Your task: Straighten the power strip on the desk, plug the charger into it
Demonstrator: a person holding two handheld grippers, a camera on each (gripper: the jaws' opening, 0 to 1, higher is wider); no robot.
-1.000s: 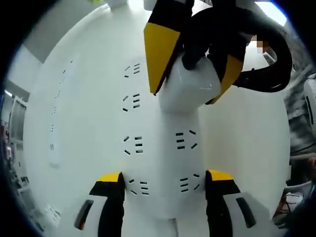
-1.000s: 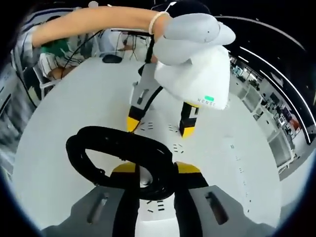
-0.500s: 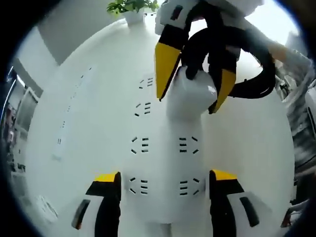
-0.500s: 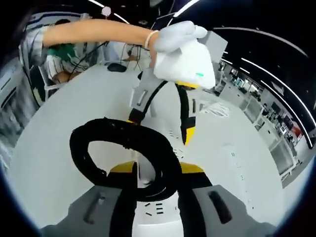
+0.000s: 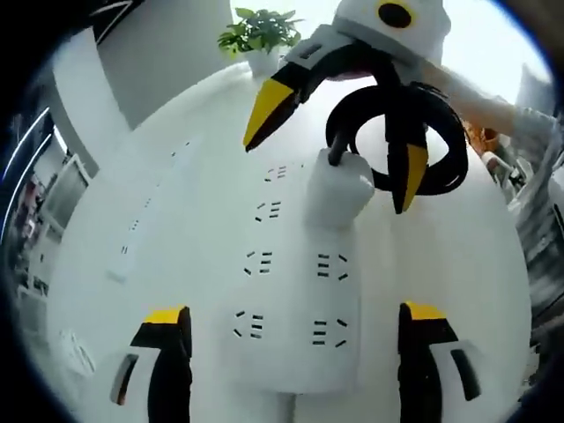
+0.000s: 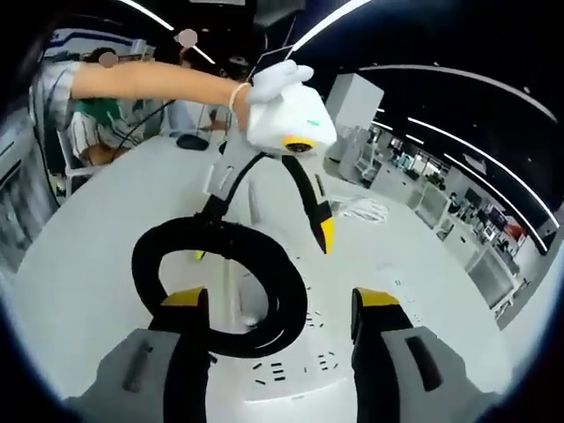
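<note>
The white power strip [image 5: 291,352] lies lengthwise on the white desk [image 5: 458,256], running away from my left gripper [image 5: 295,313], whose jaws stand open on either side of its near end. A white charger [image 5: 339,189] sits plugged into the strip, and its black cable [image 5: 441,150] is coiled in a loop above it. My right gripper [image 5: 331,166] hovers open around the charger without touching it. In the right gripper view the coil [image 6: 291,304] lies between the open right gripper [image 6: 280,295] jaws, over the strip [image 6: 291,370]. Beyond it, a gloved hand [image 6: 278,79] holds the left gripper [image 6: 264,247] above the desk.
A second white power strip [image 5: 145,211] lies along the desk's left side. A potted plant [image 5: 260,31] stands at the far edge. A loose white cable bundle [image 6: 366,209] and a dark object [image 6: 189,141] lie farther off, and seated people [image 6: 88,115] are behind the desk.
The right gripper has opened, let go of the charger and drawn back from it. The left gripper's jaws have spread wider and lifted off the strip.
</note>
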